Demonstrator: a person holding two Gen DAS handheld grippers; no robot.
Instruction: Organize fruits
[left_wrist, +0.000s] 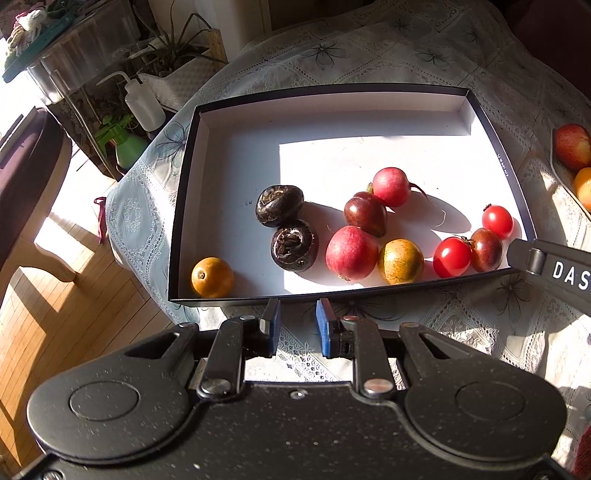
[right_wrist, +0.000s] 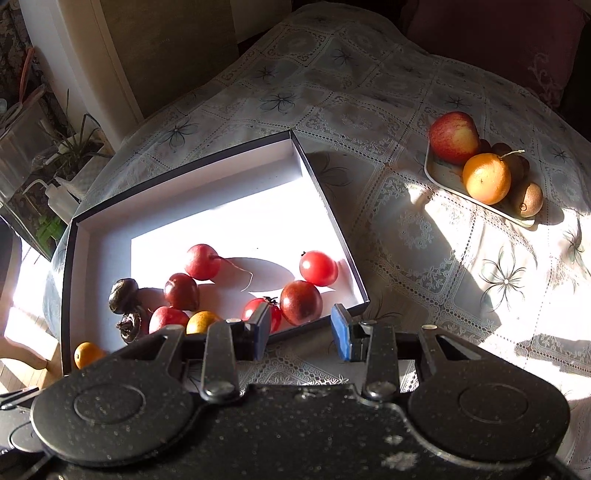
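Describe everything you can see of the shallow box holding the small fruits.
The shallow box is a rectangular, low-walled tray that looks like cardboard, dark on the outside and rim, plain white inside. It lies flat and open-topped on the lace tablecloth, one corner near the table's edge. Sunlight falls across its floor in a bright patch. The fruits sit loose on its floor, clustered toward the near wall. The left gripper hangs open just outside the near wall, touching nothing; the right gripper hangs open at the near corner.

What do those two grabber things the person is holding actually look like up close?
Both look alike: the left gripper and right gripper have speckled matte black bodies with two round discs, silver rivets on black linkage bars, and blue pads on the jaws. White letters "DAS" mark the right gripper's side as seen from the left camera. No cables or sleeves show.
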